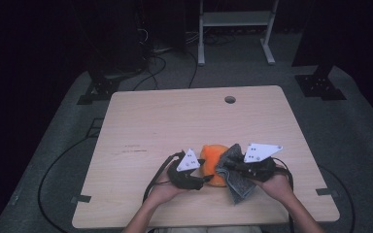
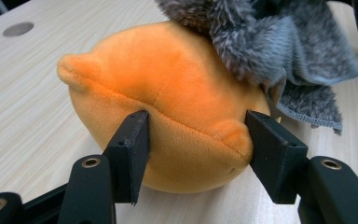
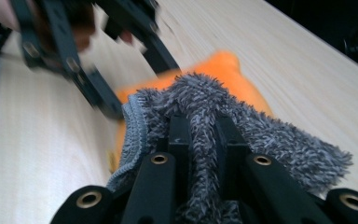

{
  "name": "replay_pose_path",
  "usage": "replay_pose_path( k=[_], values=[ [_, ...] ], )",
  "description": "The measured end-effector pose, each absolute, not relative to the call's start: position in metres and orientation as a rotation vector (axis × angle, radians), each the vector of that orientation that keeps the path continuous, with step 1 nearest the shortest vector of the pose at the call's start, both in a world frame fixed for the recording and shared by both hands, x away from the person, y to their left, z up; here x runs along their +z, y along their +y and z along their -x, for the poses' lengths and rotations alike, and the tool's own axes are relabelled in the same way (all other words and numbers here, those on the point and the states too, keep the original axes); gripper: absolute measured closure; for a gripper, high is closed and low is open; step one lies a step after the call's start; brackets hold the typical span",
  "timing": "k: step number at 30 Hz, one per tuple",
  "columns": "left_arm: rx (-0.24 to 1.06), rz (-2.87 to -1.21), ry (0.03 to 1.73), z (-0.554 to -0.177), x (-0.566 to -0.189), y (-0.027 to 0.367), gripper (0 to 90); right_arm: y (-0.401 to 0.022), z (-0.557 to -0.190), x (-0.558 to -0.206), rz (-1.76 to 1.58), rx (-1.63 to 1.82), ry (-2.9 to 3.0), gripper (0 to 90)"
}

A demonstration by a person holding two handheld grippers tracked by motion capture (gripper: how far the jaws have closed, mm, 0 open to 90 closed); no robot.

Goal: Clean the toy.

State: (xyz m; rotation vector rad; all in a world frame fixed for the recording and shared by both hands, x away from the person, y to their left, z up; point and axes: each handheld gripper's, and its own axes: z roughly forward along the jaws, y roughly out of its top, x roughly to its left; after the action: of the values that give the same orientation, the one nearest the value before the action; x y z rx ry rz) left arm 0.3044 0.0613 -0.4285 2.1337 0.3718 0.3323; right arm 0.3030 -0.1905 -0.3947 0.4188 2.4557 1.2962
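A round orange plush toy (image 2: 168, 107) is sitting on the pale wooden table (image 1: 175, 116), near the person's edge and between the two hands. The left gripper (image 2: 193, 144) is clamping it from the side, its black jaws pressing into the soft lower half along a seam, so the toy is being steadied in place. A fluffy grey microfibre cloth (image 3: 242, 126) is draping over the toy's upper right part, touching the plush. The right gripper (image 3: 200, 140) is pinching a fold of that cloth tightly between its jaws, and in the high view the cloth (image 1: 235, 174) is hanging from it down to the tabletop beside the toy (image 1: 212, 162).

Judging by this, the work in hand is wiping the toy with the cloth: both grasps are made and the cloth is already lying on the plush, so the rubbing seems underway. How much of the surface remains to be wiped, the pictures are not telling; the side facing the left gripper is lying bare.
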Motion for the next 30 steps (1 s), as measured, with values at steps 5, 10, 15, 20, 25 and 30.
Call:
replay_pose_path(
  k=[5,10,15,20,25,30],
  values=[
    [0.389,-2.18,0.309,-0.296,-0.432,0.057,42.4,-0.168,-0.309,-0.383,-0.353,1.214,2.476,79.0],
    [0.342,-2.115,0.383,-0.299,-0.427,0.061,35.2,-0.173,-0.318,-0.39,-0.439,1.248,2.488,79.2],
    [0.338,-2.087,0.451,-0.303,-0.424,0.061,36.6,-0.178,-0.312,-0.396,-0.451,1.297,2.487,79.1],
    [0.327,-2.095,0.443,-0.302,-0.428,0.062,36.8,-0.194,-0.312,-0.399,-0.517,1.315,2.471,79.1],
    [0.334,-2.107,0.418,-0.3,-0.428,0.061,37.2,-0.213,-0.315,-0.406,-0.59,1.316,2.46,79.1],
    [0.341,-2.102,0.392,-0.298,-0.429,0.06,37.8,-0.229,-0.314,-0.402,-0.683,1.374,2.452,79.1]
  ],
)
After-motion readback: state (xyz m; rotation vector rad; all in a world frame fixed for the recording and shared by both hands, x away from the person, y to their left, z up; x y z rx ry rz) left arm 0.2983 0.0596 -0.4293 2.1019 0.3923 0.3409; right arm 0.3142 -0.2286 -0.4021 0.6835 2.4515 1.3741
